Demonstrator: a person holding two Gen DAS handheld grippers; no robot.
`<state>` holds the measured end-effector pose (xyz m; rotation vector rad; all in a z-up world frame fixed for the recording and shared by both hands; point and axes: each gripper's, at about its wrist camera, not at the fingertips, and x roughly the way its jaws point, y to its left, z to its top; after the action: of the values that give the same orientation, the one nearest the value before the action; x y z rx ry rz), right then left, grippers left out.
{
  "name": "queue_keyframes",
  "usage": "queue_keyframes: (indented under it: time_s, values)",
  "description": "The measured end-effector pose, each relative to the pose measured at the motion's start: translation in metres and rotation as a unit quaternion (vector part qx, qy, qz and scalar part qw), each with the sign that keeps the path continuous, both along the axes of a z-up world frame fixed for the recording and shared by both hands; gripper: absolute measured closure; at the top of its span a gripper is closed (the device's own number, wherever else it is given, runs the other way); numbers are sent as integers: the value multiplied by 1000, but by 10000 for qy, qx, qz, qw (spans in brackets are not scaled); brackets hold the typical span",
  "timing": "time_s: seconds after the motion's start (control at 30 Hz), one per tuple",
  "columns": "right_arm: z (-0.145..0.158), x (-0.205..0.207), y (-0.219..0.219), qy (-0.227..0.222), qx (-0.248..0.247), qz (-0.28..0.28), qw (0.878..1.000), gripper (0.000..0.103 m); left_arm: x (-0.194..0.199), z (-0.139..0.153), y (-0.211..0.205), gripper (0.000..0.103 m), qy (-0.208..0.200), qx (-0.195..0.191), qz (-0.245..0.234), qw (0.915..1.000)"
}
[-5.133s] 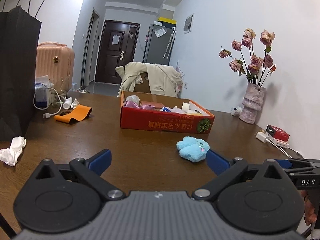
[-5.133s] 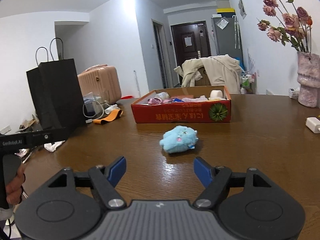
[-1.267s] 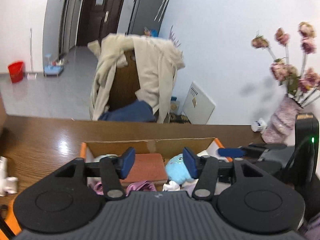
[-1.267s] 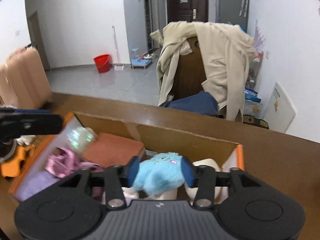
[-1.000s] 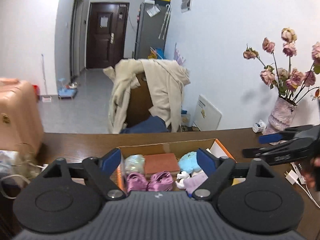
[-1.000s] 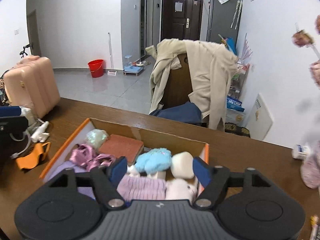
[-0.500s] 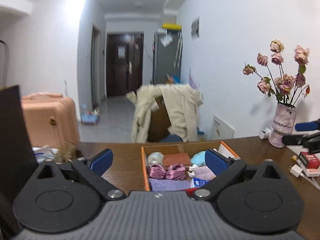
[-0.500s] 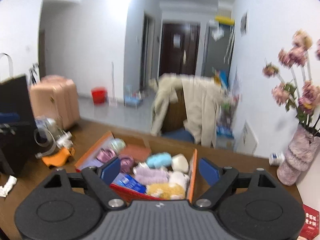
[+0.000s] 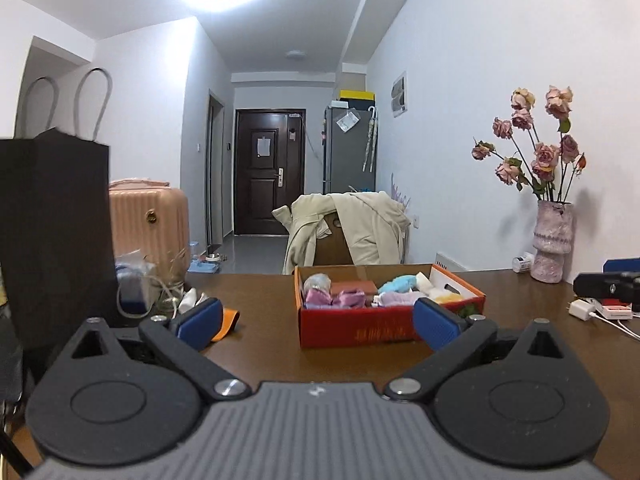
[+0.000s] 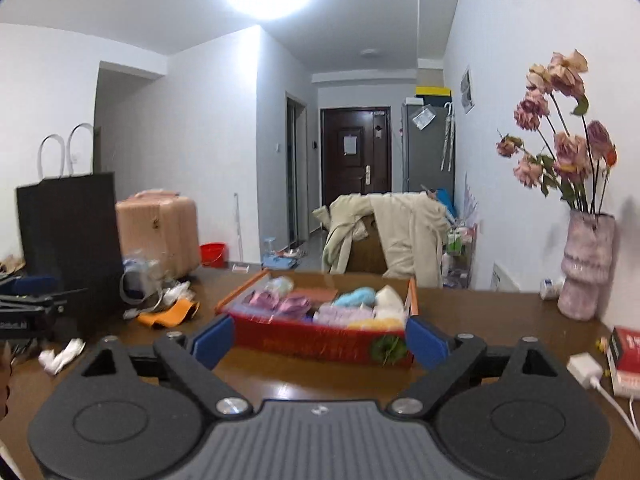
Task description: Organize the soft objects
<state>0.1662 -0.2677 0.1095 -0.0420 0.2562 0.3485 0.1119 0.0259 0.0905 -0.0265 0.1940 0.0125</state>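
Soft objects (image 10: pixel 352 298) blurred in box (image 9: pixel 360 328); both grippers' fingers (image 9: pixel 200 317) just spread, empty.

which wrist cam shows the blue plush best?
Left wrist: the blue plush is sharp, lying in the red box among other soft items. Right wrist shows it too, from the other side but motion-blurred.
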Motion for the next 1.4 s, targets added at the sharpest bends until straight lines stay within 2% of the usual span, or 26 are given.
queue_keyframes:
  time_s: [0.17, 0.37, 0.47, 0.57, 0.67, 1.0, 1.1, 1.4]
  values:
    - [-19, -44, 0, 128, 59, 2, 9999, 9, -41, -15, 1, 0, 171, -252, -110, 9995]
    - [-44, -89, 7, 138, 171, -307, 9993, 8, -83, -32, -8, 0, -4, 51, 80, 10000]
    - [-68, -109, 16, 229, 14, -391, 9990, 8, -99, -44, -11, 0, -109, 199, 214, 9995]
    - [-88, -130, 21, 227, -26, -492, 9985, 8, -109, -55, -15, 0, -95, 241, 226, 9994]
    - [-97, -143, 26, 326, -14, -309, 9990, 8, -113, -58, -17, 0, -123, 168, 109, 9997]
    - [-91, -150, 25, 28, 184, -350, 9992, 8, -114, -57, -16, 0, -195, 79, 22, 9998]
    - [-91, -147, 25, 74, 195, -336, 9992, 0, -114, -57, -16, 0, -220, 67, -3, 9997]
    - [-92, -145, 25, 144, 229, -347, 9990, 0, -115, -57, -15, 0, -234, 65, -26, 9997]
